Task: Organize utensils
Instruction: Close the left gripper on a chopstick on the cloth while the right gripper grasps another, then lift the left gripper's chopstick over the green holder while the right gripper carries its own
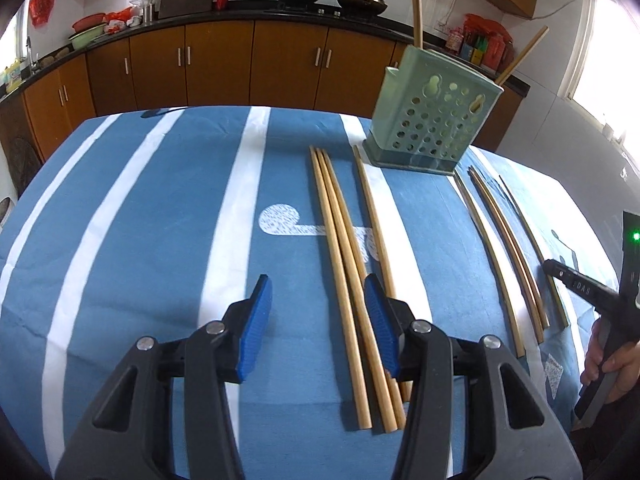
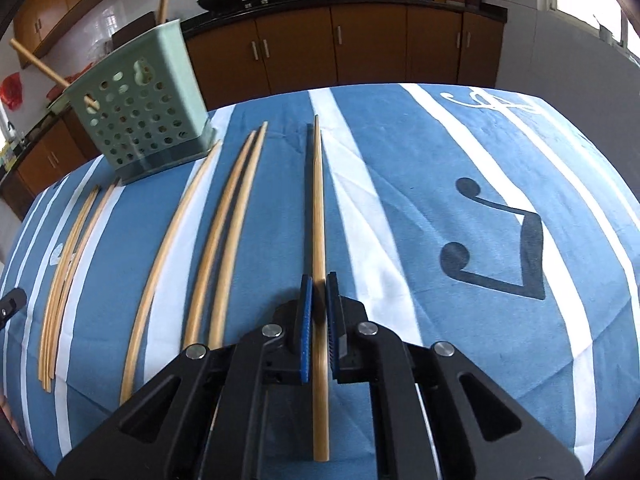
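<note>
Blue-padded right gripper (image 2: 319, 284) clamps one chopstick (image 2: 319, 216); left gripper (image 1: 318, 286) gapes over two chopsticks (image 1: 340, 264).

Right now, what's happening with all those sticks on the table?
A person is tidying chopsticks with a gripper in each hand. The right gripper is shut on one chopstick. The left gripper is open over a bunch of three chopsticks, not gripping yet. More lie on the blue cloth, and two already stand in the green holder.
</note>
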